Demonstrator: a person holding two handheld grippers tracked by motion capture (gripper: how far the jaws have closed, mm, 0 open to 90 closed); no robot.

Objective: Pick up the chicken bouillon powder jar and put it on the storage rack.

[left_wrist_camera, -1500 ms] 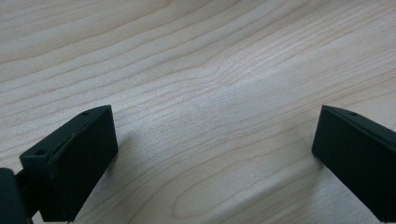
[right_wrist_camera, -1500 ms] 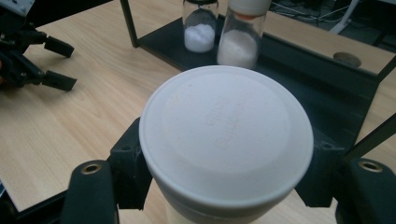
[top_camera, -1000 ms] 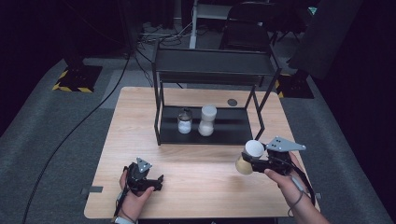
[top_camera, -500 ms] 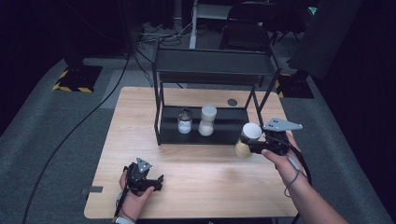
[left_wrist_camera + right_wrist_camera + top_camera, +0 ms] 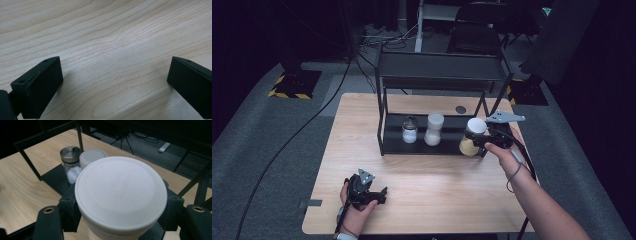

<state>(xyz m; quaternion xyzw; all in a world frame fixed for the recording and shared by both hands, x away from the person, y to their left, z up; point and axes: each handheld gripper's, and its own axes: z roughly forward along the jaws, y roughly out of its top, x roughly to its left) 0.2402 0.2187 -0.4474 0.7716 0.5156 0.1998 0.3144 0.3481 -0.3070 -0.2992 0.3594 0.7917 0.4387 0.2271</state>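
**High view: white-lidded jar being held at the rack's right end**

High view is showing the whole wooden table with a black two-shelf rack standing on it. The right gripper is clamping a white-lidded jar with pale contents, holding it at the right end of the rack's lower shelf, beside the front post. Two more jars are sitting on that shelf: a small metal-lidded jar and a taller white-capped jar, just beside each other. The left gripper is lying low near the table's front edge, well apart from the rack.

Right gripper view is looking down on the held jar's lid, jaws pressing on both sides. Faint raised lettering is showing on the lid, too soft to read. Behind it, the metal lid is showing two round dimples.

Left gripper view is showing bare wood grain between jaws standing wide apart, with nothing between them.
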